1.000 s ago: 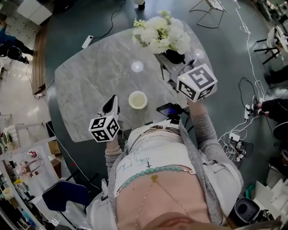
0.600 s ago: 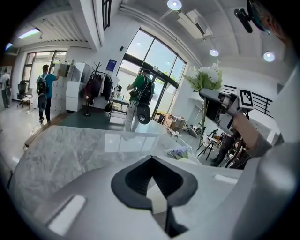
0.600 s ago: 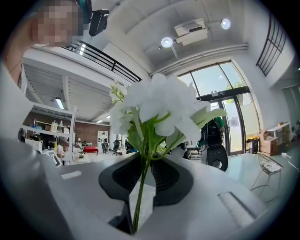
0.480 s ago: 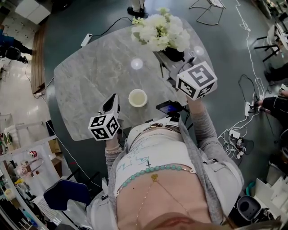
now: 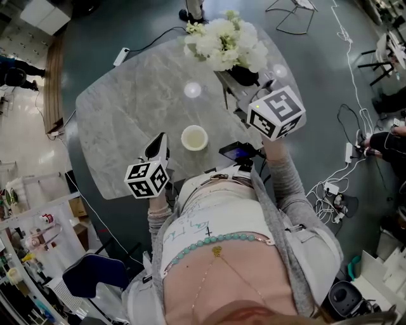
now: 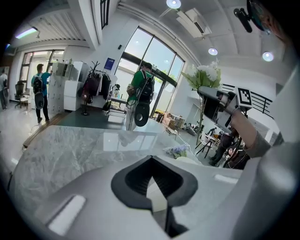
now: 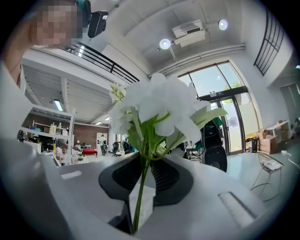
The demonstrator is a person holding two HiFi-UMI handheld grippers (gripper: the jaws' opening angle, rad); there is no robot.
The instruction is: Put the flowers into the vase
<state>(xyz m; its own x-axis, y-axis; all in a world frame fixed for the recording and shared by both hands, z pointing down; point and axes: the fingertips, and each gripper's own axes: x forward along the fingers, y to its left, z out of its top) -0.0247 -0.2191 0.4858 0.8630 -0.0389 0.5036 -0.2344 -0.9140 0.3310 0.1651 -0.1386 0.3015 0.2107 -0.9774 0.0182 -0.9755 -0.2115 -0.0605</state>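
Observation:
A bunch of white flowers [image 5: 222,41] with green stems is held up over the far side of the grey marble table [image 5: 127,108]. My right gripper [image 5: 245,77] is shut on the stems. In the right gripper view the stems run down between the pads of that gripper [image 7: 143,178], and the blooms [image 7: 159,108] fill the middle. A round cream vase [image 5: 194,138] stands near the table's front, seen from above. My left gripper [image 5: 157,147] hovers left of the vase, shut on nothing, and in its own view the left gripper [image 6: 152,183] shows bare pads pressed together.
A dark phone-like device [image 5: 238,152] lies at the table's near edge, right of the vase. A stand [image 5: 193,9] is at the far edge. Cables and a power strip [image 5: 351,154] lie on the floor at right. People [image 6: 141,89] stand beyond the table.
The flowers and my right gripper have drifted very slightly toward the far side of the table. My left gripper has stayed where it was.

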